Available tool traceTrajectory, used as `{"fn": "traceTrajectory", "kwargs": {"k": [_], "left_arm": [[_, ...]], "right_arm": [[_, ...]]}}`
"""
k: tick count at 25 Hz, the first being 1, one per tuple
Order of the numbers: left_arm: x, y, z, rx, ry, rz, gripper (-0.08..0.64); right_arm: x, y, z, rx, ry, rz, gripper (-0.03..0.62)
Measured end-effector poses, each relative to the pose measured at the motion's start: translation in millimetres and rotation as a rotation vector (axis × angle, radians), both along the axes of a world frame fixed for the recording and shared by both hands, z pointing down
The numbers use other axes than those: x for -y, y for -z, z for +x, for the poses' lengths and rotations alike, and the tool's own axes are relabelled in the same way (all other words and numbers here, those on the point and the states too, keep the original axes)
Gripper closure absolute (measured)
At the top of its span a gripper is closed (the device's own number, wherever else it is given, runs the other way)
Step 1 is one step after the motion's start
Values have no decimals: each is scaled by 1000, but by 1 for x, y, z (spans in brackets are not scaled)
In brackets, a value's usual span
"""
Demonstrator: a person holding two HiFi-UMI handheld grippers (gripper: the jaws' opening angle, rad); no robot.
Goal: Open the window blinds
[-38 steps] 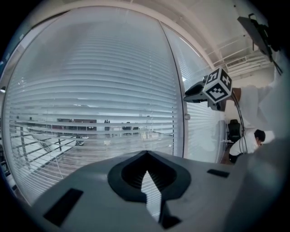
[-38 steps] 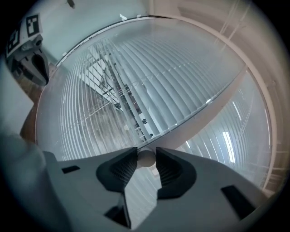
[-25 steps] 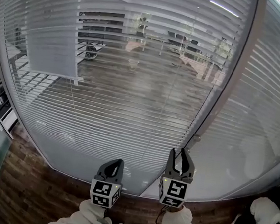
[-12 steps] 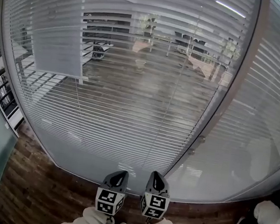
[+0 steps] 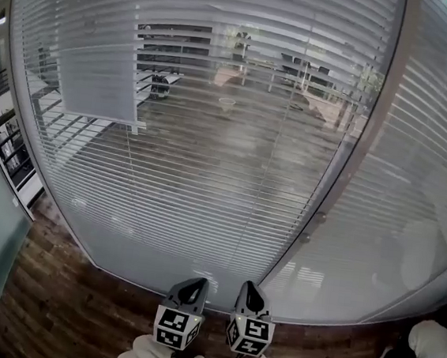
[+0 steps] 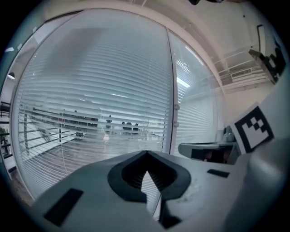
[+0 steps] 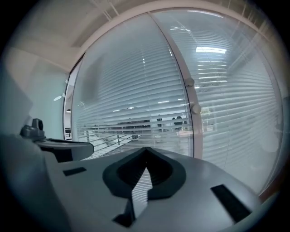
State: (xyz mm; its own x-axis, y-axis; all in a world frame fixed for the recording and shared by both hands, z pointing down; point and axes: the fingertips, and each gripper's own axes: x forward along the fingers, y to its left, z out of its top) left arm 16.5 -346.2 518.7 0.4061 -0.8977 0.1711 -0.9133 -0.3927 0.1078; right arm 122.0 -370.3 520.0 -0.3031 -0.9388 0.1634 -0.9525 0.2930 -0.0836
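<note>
The window blinds (image 5: 211, 149) ahead hang with slats tilted see-through, so the task looks mostly done, while the left hand-held gripper (image 5: 193, 285) and right hand-held gripper (image 5: 249, 287) sit clenched, empty, below them.

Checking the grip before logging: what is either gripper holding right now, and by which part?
Nothing: the left gripper and right gripper are both shut and empty, short of the blinds.

Left tool (image 5: 194, 285) and right tool (image 5: 249, 287), closed, side by side.
</note>
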Motion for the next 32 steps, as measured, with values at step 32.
{"fn": "traceTrajectory", "kwargs": {"k": [32], "left_arm": [[-95,10,-49,-27,-30,18,560]], "right_arm": [[-110,27,-64,-28,2,49,580]]}}
